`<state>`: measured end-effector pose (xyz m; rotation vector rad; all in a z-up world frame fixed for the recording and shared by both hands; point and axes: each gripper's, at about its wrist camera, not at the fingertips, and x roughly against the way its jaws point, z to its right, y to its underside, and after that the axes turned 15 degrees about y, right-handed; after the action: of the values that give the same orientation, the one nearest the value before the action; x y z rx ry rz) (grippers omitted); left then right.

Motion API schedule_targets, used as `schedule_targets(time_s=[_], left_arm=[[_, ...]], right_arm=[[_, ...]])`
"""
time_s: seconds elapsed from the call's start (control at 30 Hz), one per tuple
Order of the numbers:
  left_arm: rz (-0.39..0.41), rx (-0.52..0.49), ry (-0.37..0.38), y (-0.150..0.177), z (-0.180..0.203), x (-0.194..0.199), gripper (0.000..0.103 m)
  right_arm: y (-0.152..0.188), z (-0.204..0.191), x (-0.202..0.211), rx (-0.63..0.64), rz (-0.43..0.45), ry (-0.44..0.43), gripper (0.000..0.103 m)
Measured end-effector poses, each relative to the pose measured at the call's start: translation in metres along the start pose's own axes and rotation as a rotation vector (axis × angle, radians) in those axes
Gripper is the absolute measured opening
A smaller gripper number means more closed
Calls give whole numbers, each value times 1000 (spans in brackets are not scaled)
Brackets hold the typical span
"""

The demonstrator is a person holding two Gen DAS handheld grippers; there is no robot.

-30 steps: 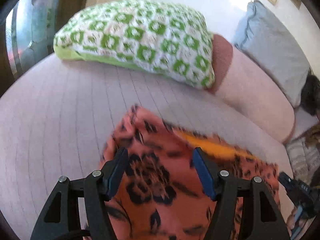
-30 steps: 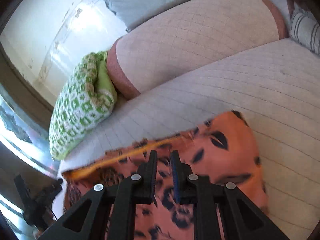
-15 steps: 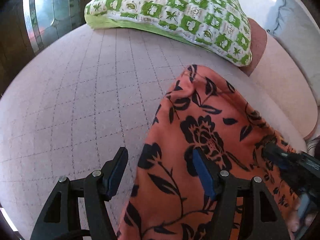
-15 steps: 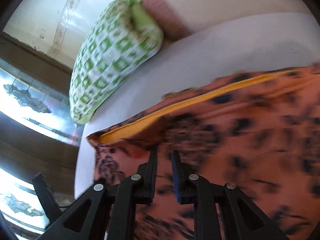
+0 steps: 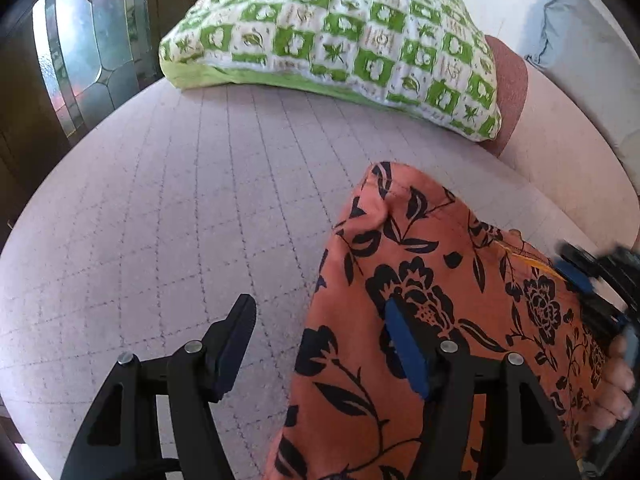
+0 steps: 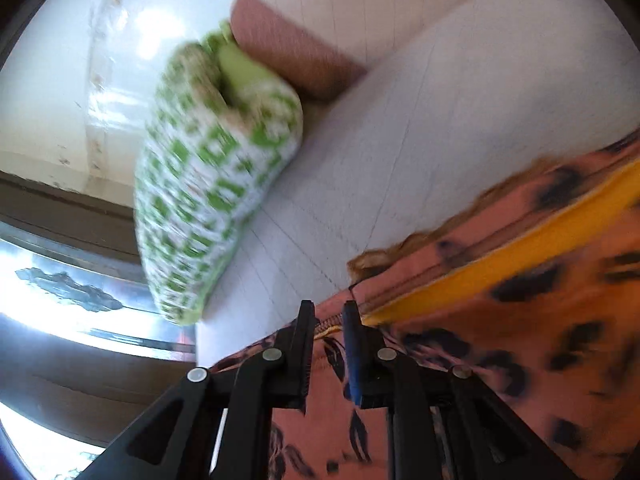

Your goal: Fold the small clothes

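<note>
An orange garment with black flowers [image 5: 432,280] lies on the pale quilted cushion [image 5: 180,220]. In the left wrist view my left gripper [image 5: 318,308] stands open low over the garment's left edge, its right finger above the cloth and its left finger above the bare cushion. At the right of that view my right gripper [image 5: 592,280] comes in, with a person's fingers behind it. In the blurred right wrist view my right gripper [image 6: 328,314] is shut on the garment [image 6: 500,340] near its yellow inner band [image 6: 520,248].
A green and white checked pillow [image 5: 340,48] lies at the far end of the cushion, also in the right wrist view as the pillow [image 6: 208,184]. Behind it are a pink bolster [image 5: 560,152] and a grey pillow [image 5: 580,32]. A glass pane [image 5: 80,52] stands at the left.
My right gripper has swung left with the garment's edge, laying the cloth over itself; the yellow inside now hardly shows in the left wrist view. My left gripper has tipped down and stays open.
</note>
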<state>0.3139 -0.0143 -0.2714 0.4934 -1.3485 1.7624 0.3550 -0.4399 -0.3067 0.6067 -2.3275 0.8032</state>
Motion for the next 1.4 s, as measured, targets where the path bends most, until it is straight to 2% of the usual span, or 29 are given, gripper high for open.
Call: schedule_targets(time_s=[0.1, 0.2, 0.3, 0.37, 0.43, 0.5, 0.57, 0.63, 0.73, 0.83, 0.93, 1.0, 1.03, 1.07, 1.13, 1.27, 1.33, 1.4], left_arm=[[-17, -12, -25, 6, 1, -2, 68], [-38, -21, -61, 10, -1, -10, 70], [-46, -43, -120, 13, -1, -21, 82], [-40, -64, -143, 14, 1, -24, 83], [-36, -70, -150, 13, 2, -21, 83], [-20, -68, -140, 13, 3, -12, 82], [16, -64, -136, 17, 4, 6, 82], [34, -64, -99, 25, 6, 22, 82], [53, -57, -10, 38, 14, 48, 82], [61, -74, 5, 54, 23, 62, 82], [33, -120, 2, 75, 32, 60, 82], [-59, -143, -55, 84, 33, 37, 82], [-133, -132, -82, 88, 27, 19, 83], [-147, -104, -71, 90, 22, 14, 83], [-118, -43, -28, 86, 15, 25, 83], [-30, -6, 39, 84, 13, 46, 82], [-9, -27, 87, 85, 22, 51, 82], [-12, -86, 43, 88, 32, 47, 82]], right_arm=[[-7, 39, 53, 17, 70, 87, 17], [-15, 93, 100, -32, 121, 163, 17], [-26, 153, 122, -156, 144, 208, 17], [-29, 191, 114, -217, 107, 261, 15], [-29, 213, 112, -261, 89, 174, 15], [-28, 212, 121, -279, 104, 169, 15], [-25, 194, 138, -203, 150, 194, 17], [-17, 178, 150, -128, 168, 196, 17], [11, 158, 160, -40, 112, 155, 17], [50, 150, 166, 12, 51, 127, 17], [72, 149, 155, 30, 38, 166, 17], [77, 160, 138, 24, -4, 248, 18], [75, 168, 131, 33, -27, 265, 18], [77, 172, 129, 36, -26, 255, 18], [76, 169, 138, 30, -25, 257, 18], [83, 157, 149, 25, 9, 191, 20], [88, 140, 146, 37, 20, 120, 20], [95, 125, 146, 60, 19, 64, 20]])
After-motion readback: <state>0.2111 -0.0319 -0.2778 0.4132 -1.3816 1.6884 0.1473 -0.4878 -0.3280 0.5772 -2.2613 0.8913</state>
